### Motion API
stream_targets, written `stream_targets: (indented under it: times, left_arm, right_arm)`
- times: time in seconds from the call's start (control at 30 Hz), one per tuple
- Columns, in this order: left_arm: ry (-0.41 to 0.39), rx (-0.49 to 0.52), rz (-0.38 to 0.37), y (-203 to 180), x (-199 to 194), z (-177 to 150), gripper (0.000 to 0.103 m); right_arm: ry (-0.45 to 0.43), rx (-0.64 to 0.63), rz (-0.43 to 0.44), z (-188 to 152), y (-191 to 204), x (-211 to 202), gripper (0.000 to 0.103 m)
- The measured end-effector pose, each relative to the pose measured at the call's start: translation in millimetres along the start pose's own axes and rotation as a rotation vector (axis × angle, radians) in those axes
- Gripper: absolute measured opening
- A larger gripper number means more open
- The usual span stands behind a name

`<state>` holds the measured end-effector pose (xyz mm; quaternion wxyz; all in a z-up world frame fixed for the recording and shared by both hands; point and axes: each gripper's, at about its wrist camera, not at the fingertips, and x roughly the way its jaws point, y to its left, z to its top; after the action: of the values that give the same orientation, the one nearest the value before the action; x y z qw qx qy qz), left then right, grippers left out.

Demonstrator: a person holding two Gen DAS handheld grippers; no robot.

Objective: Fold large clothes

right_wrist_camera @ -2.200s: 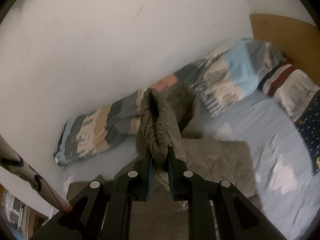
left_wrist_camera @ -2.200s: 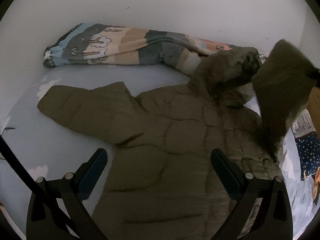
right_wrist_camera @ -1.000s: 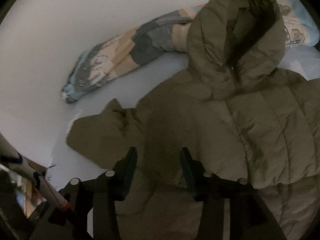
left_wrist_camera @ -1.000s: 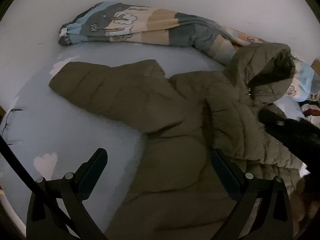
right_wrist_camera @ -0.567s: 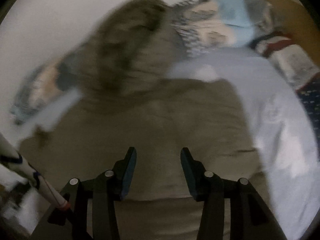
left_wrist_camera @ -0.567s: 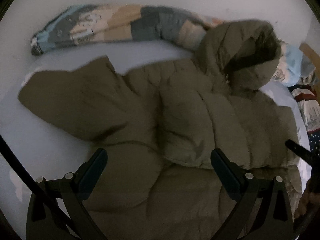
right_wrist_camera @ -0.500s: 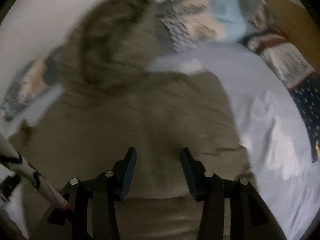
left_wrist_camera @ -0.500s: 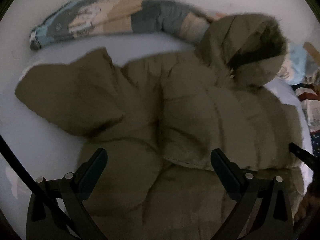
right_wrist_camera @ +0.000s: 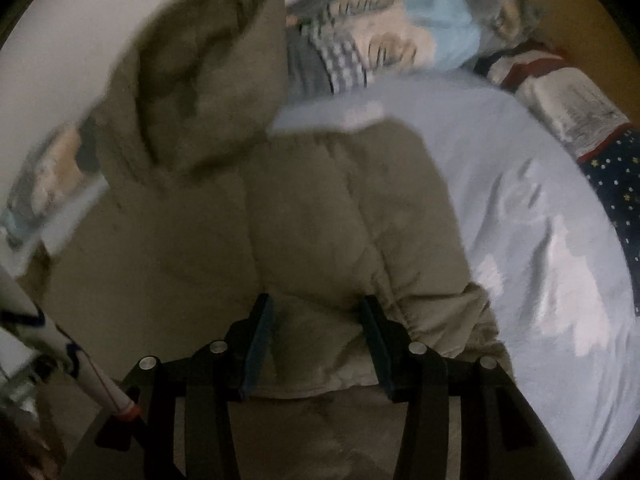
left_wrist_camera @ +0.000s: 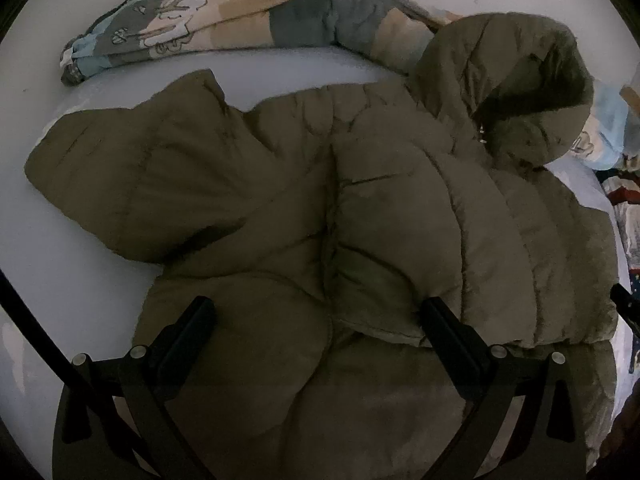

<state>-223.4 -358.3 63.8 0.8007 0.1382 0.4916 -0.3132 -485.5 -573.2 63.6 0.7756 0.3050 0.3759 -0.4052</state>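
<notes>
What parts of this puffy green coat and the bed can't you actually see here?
- Coat hem: left wrist view, hidden behind the left gripper and the bottom edge.
- Hood: right wrist view, motion-blurred.
- Folded-in sleeve's cuff: right wrist view, partly behind the right gripper.
- Pillows: left wrist view, cut off at the right edge.

The right tool, which was clamped on the jacket's raised sleeve two seconds ago, now stands parted and empty above it. That sleeve no longer hangs in the air; it lies folded across the jacket's front. The left tool has moved in closer over the jacket.
</notes>
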Motion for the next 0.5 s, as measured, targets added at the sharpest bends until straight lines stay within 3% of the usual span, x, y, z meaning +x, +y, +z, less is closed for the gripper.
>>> stream_targets:
  times: [0.1,0.27,0.5]
  left_arm:
    - [-0.022,0.005,0.012,3.8,-8.7,2.5,0.103]
    - [-0.042,-0.031,0.018,26.6,-19.9,7.7,0.103]
    - [0.031,-0.043,0.015,50.6,-6.4,7.2,0.103]
  right_arm:
    - [-0.020,0.006,-0.052,-1.0,-1.0,-12.5,0.050]
    - [0.015,-0.028,-0.041,-10.8,17.2,-11.8,0.050]
    - [0.067,-0.163,-0.064,-21.1,77.5,11.7,0.050]
